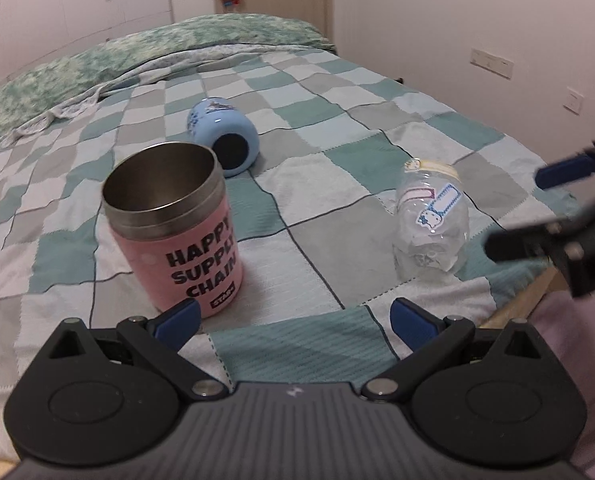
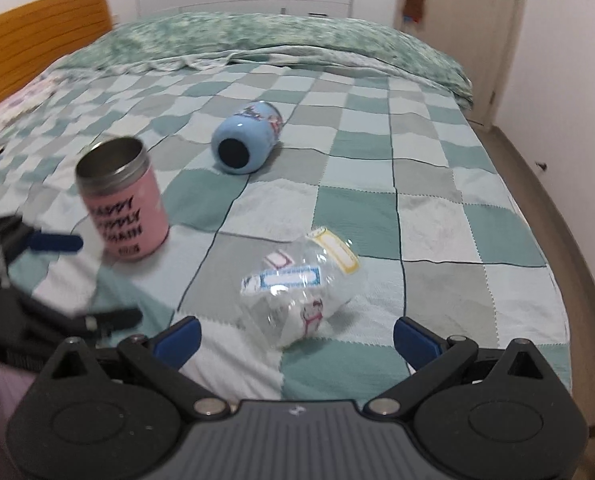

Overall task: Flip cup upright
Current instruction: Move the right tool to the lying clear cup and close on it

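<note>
A pink steel-lined cup stands upright on the checked bed, mouth up; it also shows in the right wrist view. A blue cup lies on its side further back, base toward me, also in the right wrist view. A clear stickered plastic cup lies tipped on its side to the right, also in the right wrist view. My left gripper is open and empty, just in front of the pink cup. My right gripper is open and empty, close to the clear cup.
The checked bedspread covers the bed, with a rolled green quilt along the far side. A wooden headboard is at left, a door and wall at right. The bed's edge runs along the right.
</note>
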The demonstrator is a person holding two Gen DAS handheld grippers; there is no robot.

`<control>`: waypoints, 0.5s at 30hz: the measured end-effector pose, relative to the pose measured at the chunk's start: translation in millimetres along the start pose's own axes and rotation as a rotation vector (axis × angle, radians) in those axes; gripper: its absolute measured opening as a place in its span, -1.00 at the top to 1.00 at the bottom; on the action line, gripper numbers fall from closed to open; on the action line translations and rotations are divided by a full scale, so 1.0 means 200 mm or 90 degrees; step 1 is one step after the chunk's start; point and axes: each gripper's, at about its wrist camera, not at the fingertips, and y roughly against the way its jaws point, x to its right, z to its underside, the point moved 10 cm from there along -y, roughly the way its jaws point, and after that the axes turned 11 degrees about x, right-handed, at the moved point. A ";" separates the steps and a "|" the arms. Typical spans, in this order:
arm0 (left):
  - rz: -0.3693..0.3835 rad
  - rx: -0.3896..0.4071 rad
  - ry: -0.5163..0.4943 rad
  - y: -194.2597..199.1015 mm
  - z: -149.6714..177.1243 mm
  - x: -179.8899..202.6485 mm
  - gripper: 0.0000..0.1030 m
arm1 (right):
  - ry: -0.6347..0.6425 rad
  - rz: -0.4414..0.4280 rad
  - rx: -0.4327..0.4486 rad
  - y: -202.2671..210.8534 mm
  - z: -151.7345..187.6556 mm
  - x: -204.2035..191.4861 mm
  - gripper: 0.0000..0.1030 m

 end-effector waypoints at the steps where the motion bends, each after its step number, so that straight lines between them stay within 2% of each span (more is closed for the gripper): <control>1: 0.008 0.000 -0.009 -0.01 0.00 0.01 -1.00 | -0.007 0.006 -0.002 -0.01 -0.01 0.00 -0.99; 9: 0.042 -0.007 -0.019 -0.08 0.03 0.02 -1.00 | -0.057 0.052 -0.022 -0.14 -0.03 -0.01 -0.94; 15: 0.050 -0.014 -0.013 -0.12 0.04 0.02 -1.00 | -0.098 0.080 -0.040 -0.26 -0.03 0.01 -0.86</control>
